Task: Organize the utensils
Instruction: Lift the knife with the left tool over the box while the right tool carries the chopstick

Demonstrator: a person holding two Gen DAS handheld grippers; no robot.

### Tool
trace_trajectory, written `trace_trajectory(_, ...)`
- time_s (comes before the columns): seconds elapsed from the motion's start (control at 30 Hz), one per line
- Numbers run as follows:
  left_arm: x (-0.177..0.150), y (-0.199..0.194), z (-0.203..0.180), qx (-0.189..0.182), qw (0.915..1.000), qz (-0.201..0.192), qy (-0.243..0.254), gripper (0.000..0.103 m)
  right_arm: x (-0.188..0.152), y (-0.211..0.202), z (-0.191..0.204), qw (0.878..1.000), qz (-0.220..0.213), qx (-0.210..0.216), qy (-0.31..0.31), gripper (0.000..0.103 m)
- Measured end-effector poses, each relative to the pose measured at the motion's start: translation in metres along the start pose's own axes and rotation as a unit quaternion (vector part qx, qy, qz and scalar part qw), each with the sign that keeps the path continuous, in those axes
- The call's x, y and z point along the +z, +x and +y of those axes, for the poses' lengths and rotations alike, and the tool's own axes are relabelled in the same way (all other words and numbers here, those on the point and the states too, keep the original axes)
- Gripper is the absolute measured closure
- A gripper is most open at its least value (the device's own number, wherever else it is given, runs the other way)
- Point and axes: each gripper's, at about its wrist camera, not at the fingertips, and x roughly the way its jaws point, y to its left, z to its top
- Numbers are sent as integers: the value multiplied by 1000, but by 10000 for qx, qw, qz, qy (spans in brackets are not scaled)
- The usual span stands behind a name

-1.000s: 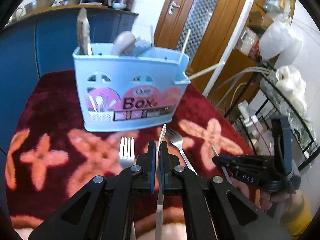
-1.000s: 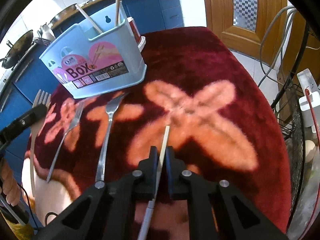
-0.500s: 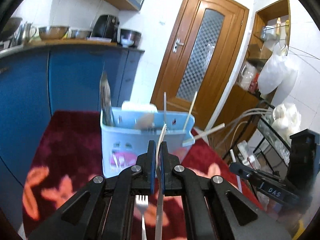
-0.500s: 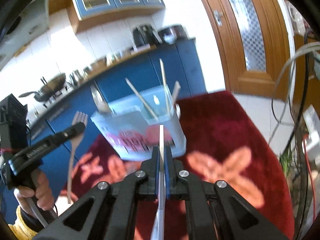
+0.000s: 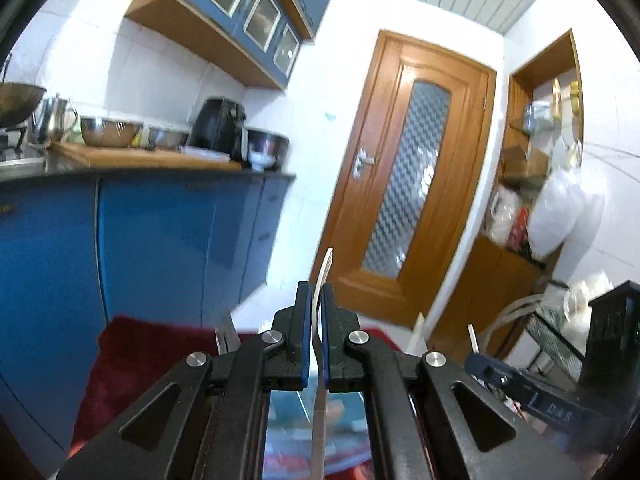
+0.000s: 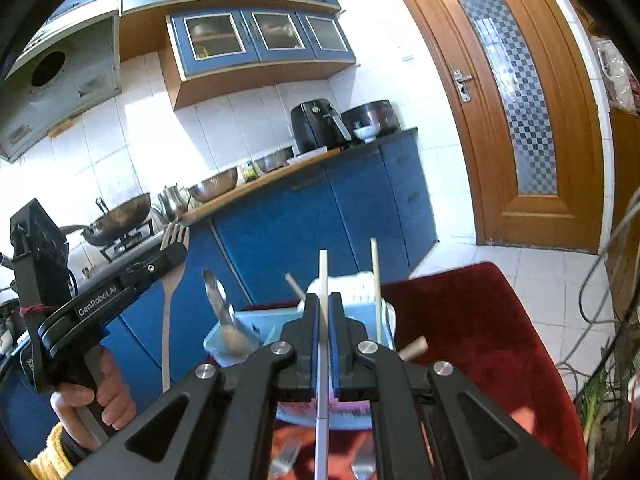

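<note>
- A silver metal fork (image 5: 320, 360) is clamped between the narrow-set jaws of the left gripper (image 5: 316, 320); seen edge-on in the left wrist view, its tines rise above the fingertips and its handle hangs down below them.
- In the right wrist view the same fork (image 6: 170, 300) is seen held upright in the air, off the left edge of the table and level with the holder's rim.
- A thin white plastic chopstick (image 6: 322, 344) is gripped by the right gripper (image 6: 323, 332), whose jaws are closed tightly on it; the stick stands almost vertical, its upper end above the fingertips.
- The pale blue plastic utensil holder (image 6: 248, 320) stands on the dark red flower-patterned table cover (image 6: 480, 340), towards the far edge, directly beyond the right gripper.
- Already lodged in the holder are a metal spoon (image 6: 218, 304) on its left side and pale wooden chopsticks (image 6: 375, 280) on its right; a further wooden handle juts out beside the right wall.
- Some forks (image 6: 360, 466) are glimpsed lying on the cover at the near edge, below the right gripper, blurred and partly hidden.
- The task is judged to be partly done: several pieces are stowed, two are lifted and not yet placed, and at least the lying forks are left.
- Which compartment each carried piece is meant for cannot be told.
</note>
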Motion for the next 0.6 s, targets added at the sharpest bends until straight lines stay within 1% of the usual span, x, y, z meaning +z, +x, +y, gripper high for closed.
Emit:
trace_trajectory(0.1,13,11,10,122,9996,-237,-20,101,9,8,-3,9999,-111,39,49,97)
trace_trajectory(0.3,25,35,32,190,9973,-616,-354,101,29,27,-5,9991,-408,32,85,97)
trace_trajectory(0.47,20,49,43,299,9942,-920,-460,101,36,41,-2,9972,-745,-73,-33,97)
trace_trajectory(0.6,8,58,51,372,9929,-995,-541,101,35,54,1,9951,-967,-93,-191,97)
